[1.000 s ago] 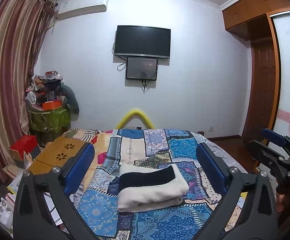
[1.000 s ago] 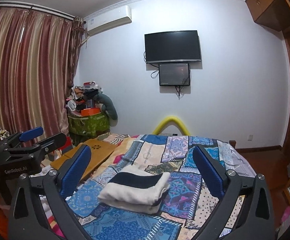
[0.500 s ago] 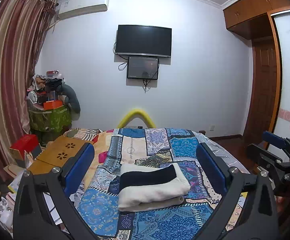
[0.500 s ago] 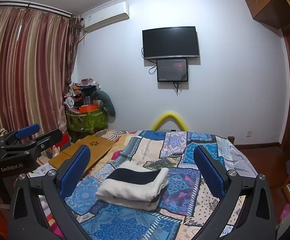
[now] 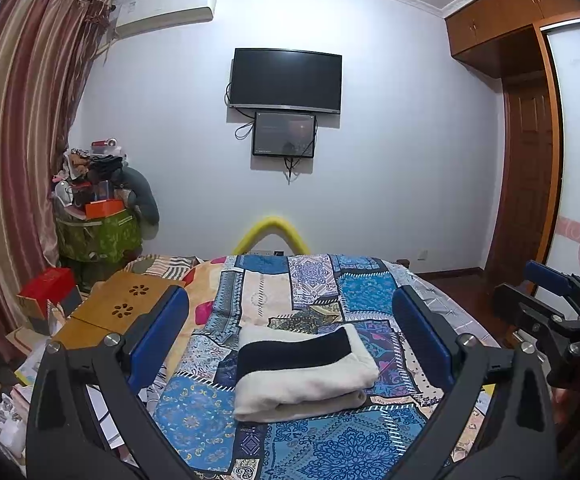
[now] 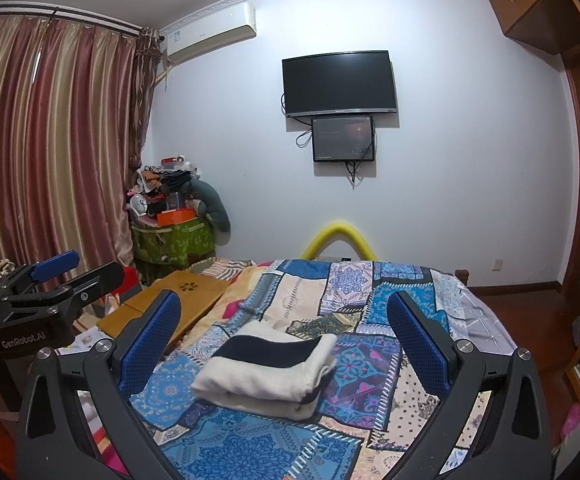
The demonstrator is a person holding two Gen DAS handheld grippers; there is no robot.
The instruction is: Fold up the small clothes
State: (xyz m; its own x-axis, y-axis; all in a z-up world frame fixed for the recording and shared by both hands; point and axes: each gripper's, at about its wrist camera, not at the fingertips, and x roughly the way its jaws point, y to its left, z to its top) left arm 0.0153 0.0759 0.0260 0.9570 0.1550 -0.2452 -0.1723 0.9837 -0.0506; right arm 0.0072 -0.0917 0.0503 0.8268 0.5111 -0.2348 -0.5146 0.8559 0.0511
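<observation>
Hovering over a bed (image 5: 321,440), the left gripper (image 5: 290,332) and right gripper (image 6: 284,328) both have jaws spread wide, holding nothing. Between and beyond the fingers, a folded cream and navy garment (image 5: 301,368) lies on the patchwork quilt (image 6: 250,444), bare quilt all around it. Left of the bed sits a wooden lap desk (image 5: 122,312). Farther left, a green bin (image 6: 172,240) is heaped with clutter. A TV (image 5: 286,80) hangs on the far wall.

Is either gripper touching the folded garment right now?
Apart. In the left wrist view the left gripper is open, with patterned bedspread visible between each finger and the folded garment. The right wrist view shows the same for the right gripper.
</observation>
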